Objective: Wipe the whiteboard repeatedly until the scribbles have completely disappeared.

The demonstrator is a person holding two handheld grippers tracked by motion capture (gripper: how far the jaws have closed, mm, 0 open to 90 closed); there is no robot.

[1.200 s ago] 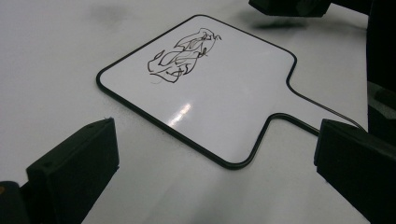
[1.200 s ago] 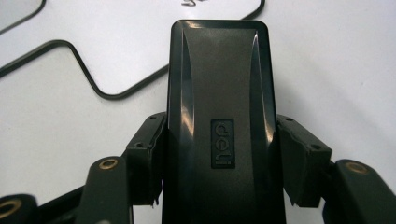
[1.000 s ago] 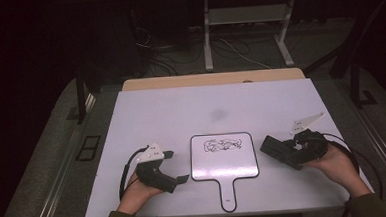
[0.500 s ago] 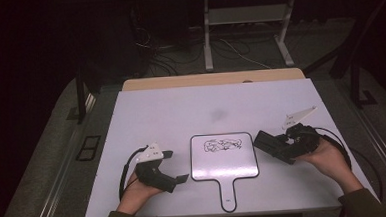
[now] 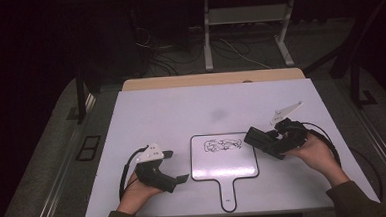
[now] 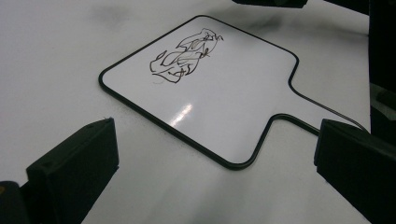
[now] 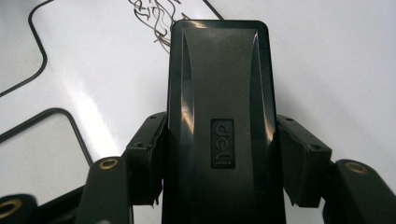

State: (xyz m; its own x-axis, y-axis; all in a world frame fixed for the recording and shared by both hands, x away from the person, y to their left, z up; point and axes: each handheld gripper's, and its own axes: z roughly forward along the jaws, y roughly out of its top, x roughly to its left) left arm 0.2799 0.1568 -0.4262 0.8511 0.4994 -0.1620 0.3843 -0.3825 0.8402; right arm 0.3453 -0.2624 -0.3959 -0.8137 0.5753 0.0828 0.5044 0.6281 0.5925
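A small paddle-shaped whiteboard point(image 5: 224, 162) with a black rim lies flat on the table, its handle toward me, and a black scribble point(image 5: 222, 145) marks its upper part. My right gripper point(image 5: 269, 144) is shut on a black eraser point(image 7: 219, 116), which reaches over the board's right edge near the scribble point(image 7: 152, 16). To the board's left, my left gripper point(image 5: 176, 165) rests on the table, open, with nothing between its jaws. In the left gripper view the whiteboard point(image 6: 224, 102) lies just ahead.
The white table top point(image 5: 181, 114) stretches away behind the board. A faint grey smudge point(image 5: 217, 114) marks it above the board. Beyond the table's far edge are a wooden strip point(image 5: 214, 79), cables and a metal stand point(image 5: 247, 30) on the floor.
My right gripper has moved left with the eraser, from the table's right side to the whiteboard's right edge. The left gripper has stayed put.
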